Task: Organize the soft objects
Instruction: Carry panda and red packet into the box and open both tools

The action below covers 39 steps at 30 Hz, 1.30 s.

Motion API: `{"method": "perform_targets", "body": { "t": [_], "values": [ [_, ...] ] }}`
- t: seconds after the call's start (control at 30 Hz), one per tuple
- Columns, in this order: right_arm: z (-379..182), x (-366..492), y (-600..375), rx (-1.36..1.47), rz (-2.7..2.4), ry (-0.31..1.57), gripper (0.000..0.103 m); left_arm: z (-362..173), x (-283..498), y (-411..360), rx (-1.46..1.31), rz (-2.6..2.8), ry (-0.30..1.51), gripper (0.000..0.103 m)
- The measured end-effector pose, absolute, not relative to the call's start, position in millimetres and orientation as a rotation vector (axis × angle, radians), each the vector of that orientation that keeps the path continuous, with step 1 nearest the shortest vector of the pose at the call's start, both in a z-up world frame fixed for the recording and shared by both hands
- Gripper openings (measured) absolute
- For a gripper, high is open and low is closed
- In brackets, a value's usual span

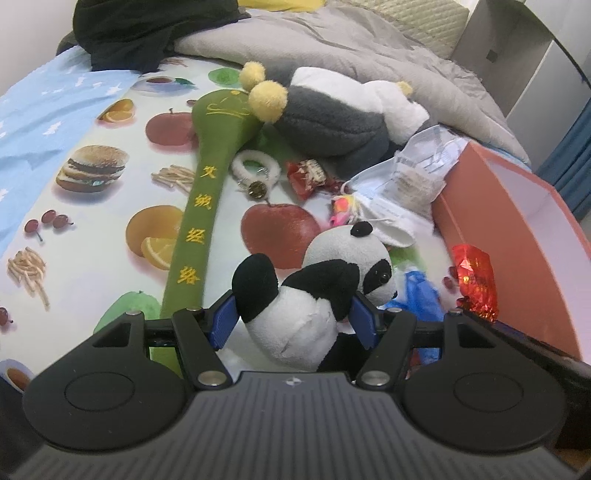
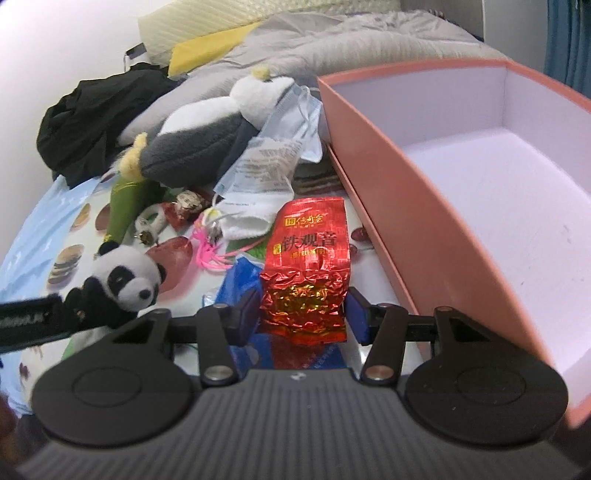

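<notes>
My left gripper (image 1: 295, 317) has its blue pads pressed into both flanks of the small panda plush (image 1: 314, 291), head pointing right, body held just above the fruit-print sheet (image 1: 92, 192). Left of it a green padded mallet (image 1: 207, 177) runs from near to far, yellow characters stitched along the handle. At its far end lies the big grey-and-white plush (image 1: 332, 118) with yellow pom-poms, on its side against the grey quilt (image 1: 332, 48). A black garment (image 1: 147, 29) is heaped at far left. Between the mallet and the plush: a white fluffy hair tie (image 1: 255, 170), a red wrapped sweet (image 1: 306, 177), a clear packet with printed text (image 1: 406, 173).

My right gripper (image 2: 303, 314) is clamped on the red foil tea packet (image 2: 306, 266), which stands upright between the fingers over a blue plastic bag (image 2: 240, 277). Right of the packet, just beside it, sits the open pink box (image 2: 388, 177), white interior. From this camera the panda (image 2: 125, 280) shows at near left, held by the other tool.
</notes>
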State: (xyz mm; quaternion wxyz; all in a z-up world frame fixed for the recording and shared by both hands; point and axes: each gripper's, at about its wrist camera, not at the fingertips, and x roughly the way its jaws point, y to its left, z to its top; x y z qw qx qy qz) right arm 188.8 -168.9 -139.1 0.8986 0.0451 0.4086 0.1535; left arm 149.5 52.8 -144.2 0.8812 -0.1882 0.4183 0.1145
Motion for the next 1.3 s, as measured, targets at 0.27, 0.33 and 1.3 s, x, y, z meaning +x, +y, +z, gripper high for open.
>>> {"method": "perform_targets", "body": {
  "t": [0.27,0.33,1.3],
  "values": [
    [-110.7,178.2,-171.4,0.054,0.351,0.809,0.054,-121.6,158.2,43.3,-0.416,0.193,0.866,0.069],
    [-101.9,175.2,-172.9,0.046,0.358,0.794,0.054,-113.5,161.0,40.1,-0.415,0.178,0.858,0.069],
    [18.0,231.1,-281.7,-0.009,0.18,0.558,0.054,8.6,274.7,-76.8,-0.294,-0.158,0.732,0.069]
  ]
}}
